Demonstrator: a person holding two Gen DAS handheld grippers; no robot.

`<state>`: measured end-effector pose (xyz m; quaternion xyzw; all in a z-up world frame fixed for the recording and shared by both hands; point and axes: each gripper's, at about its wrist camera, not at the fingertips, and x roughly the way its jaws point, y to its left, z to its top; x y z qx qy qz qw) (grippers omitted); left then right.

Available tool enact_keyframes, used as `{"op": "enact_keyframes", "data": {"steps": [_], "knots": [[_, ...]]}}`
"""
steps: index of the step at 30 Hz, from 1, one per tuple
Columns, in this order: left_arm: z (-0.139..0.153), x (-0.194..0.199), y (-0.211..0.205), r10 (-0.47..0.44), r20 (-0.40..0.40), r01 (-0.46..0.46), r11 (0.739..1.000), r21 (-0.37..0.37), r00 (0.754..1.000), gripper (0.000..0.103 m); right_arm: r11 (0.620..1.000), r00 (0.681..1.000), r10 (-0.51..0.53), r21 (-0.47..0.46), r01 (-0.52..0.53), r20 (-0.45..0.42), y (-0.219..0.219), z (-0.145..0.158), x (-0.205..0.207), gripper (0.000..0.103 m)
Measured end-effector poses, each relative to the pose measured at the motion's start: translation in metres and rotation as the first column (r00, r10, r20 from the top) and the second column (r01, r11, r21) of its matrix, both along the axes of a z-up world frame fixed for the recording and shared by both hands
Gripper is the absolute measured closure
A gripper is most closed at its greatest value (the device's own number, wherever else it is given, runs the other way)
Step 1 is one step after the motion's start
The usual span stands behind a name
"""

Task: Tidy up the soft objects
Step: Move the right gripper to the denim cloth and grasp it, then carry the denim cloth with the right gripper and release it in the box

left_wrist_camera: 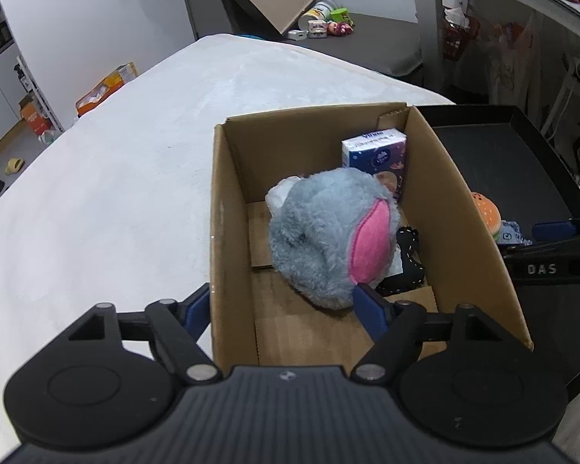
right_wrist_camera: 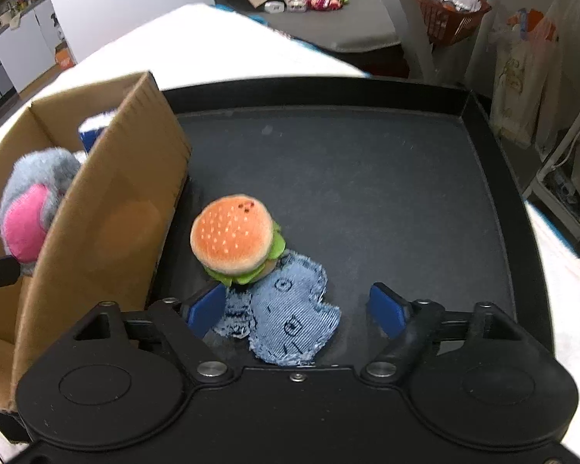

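Cardboard box (left_wrist_camera: 228, 239) to your left on the table (left_wrist_camera: 108, 201), plush mouse (left_wrist_camera: 324, 239) and tissue pack (left_wrist_camera: 375, 152) inside it, tray (right_wrist_camera: 495, 178) touching its right side, plush burger (right_wrist_camera: 234, 237) and denim patch (right_wrist_camera: 290, 317) on the tray.

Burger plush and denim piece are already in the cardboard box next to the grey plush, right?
No. The burger and denim piece lie on the black tray, outside the box; the right wrist view shows it. The grey plush is in the box.
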<state>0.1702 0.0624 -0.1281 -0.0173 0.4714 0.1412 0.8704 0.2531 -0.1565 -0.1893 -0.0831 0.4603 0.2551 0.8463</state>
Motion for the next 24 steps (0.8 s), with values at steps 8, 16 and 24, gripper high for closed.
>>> {"op": "enact_keyframes", "data": {"steps": [8, 16, 24], "knots": [[-0.001, 0.005, -0.005, -0.001, -0.026, 0.001, 1.0, 0.022, 1.0, 0.025, 0.998, 1.0, 0.026, -0.05, -0.026, -0.004, -0.004, 0.004, -0.001, 0.065], [0.0, 0.005, -0.007, 0.005, -0.028, -0.004, 1.0, 0.028, 1.0, 0.025, 0.999, 1.0, -0.002, -0.047, 0.002, -0.008, -0.013, 0.01, -0.002, 0.081], [0.005, -0.002, -0.006, 0.005, -0.012, -0.005, 1.0, 0.009, 1.0, 0.025, 0.999, 0.999, -0.02, -0.046, 0.022, 0.044, -0.021, 0.029, -0.007, 0.083]]}}
